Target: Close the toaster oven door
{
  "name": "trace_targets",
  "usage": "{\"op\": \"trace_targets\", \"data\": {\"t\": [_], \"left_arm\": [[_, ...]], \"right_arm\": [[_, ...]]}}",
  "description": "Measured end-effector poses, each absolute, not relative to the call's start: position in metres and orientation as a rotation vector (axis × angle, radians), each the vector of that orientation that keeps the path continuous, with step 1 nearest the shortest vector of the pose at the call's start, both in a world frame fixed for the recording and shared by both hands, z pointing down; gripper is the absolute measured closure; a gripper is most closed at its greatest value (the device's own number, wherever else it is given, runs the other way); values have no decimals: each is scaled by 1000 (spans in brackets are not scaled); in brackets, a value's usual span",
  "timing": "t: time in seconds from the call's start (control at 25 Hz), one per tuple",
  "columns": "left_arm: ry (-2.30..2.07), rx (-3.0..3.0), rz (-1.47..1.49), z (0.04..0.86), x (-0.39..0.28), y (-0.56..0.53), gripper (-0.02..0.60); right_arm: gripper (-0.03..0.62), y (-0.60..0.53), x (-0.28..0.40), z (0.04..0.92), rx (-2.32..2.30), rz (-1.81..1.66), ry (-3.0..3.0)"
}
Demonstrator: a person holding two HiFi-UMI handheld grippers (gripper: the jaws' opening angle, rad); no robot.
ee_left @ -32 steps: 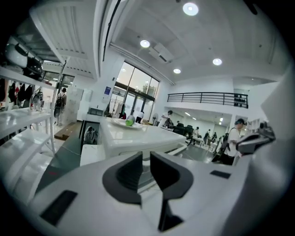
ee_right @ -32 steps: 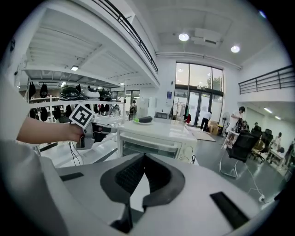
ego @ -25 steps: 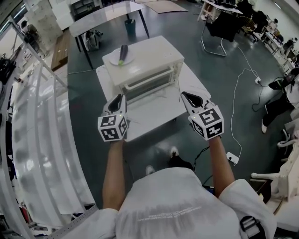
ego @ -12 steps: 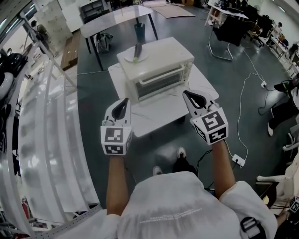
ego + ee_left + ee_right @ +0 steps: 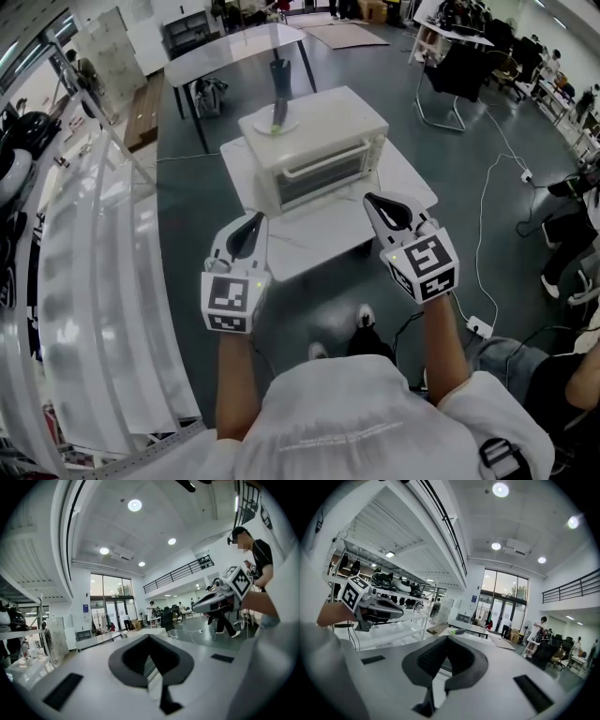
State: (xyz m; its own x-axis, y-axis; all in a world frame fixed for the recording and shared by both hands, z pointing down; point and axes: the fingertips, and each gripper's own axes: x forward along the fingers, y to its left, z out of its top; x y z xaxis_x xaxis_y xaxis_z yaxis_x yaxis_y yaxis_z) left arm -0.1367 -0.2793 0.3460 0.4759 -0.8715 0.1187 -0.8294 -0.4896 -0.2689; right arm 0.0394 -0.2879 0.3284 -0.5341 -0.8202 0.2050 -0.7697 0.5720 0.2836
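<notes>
The white toaster oven (image 5: 314,155) stands on a white table (image 5: 394,183), its glass door (image 5: 323,178) upright against the front with the bar handle (image 5: 323,161) across its top. On its roof is a plate (image 5: 277,120) holding a dark oblong item. My left gripper (image 5: 251,225) hovers over the table's front left edge, shut and empty, clear of the oven. My right gripper (image 5: 380,208) hovers off the front right, also shut with nothing in it. In the gripper views each closed pair of jaws, left (image 5: 149,639) and right (image 5: 446,639), points out into the hall.
A second white table (image 5: 234,42) stands behind the oven, with a chair (image 5: 450,66) at the back right. Clear shelving (image 5: 84,281) runs along the left. A white cable (image 5: 483,178) trails over the dark floor to a power strip (image 5: 469,325).
Both grippers have drawn back from the oven front toward my body. The left gripper's jaws look narrower than a second ago. The oven door stays upright.
</notes>
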Motion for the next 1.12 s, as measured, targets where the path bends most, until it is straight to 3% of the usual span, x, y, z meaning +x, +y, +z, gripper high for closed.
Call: {"op": "trace_targets", "data": {"t": [1.12], "left_arm": [[1511,-2592,-338,358,-140,-259,563]], "right_arm": [[580,-267,32,342,1250,-211,-2495]]}}
